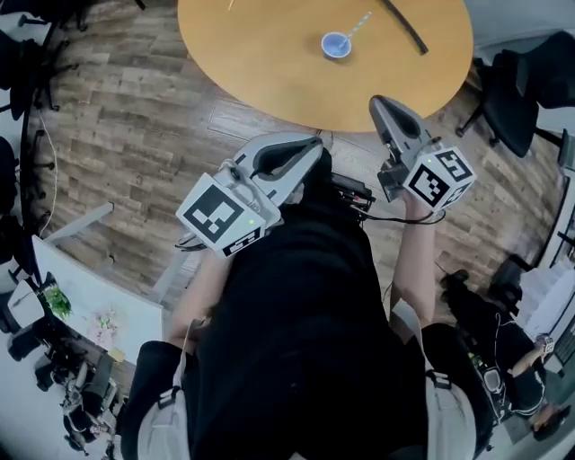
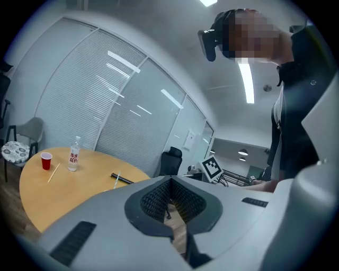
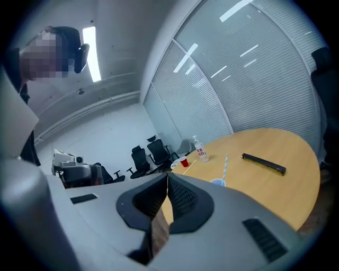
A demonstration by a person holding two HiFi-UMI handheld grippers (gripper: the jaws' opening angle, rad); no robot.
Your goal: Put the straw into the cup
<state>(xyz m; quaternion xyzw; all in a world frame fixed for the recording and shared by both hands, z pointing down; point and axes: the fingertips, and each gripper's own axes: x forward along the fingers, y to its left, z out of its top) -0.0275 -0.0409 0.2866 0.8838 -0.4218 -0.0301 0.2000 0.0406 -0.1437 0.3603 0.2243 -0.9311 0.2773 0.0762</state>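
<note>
A small blue cup (image 1: 336,44) stands on the round wooden table (image 1: 269,63), and a striped straw (image 1: 358,23) leans out of it to the upper right. The right gripper view shows the same cup (image 3: 217,183) and straw (image 3: 225,165) beyond the jaw tips. Both grippers hang close to the person's body, short of the table's near edge. My left gripper (image 1: 314,144) is shut with nothing in it, its tips (image 2: 170,180) meeting. My right gripper (image 1: 379,101) is also shut and empty, and its tips (image 3: 167,177) are closed on each other.
A black bar (image 1: 404,25) lies on the table right of the cup. At the far side stand a red cup (image 2: 46,160) and a water bottle (image 2: 74,154), with a thin stick (image 2: 53,172) beside them. Office chairs (image 3: 151,156) ring the table.
</note>
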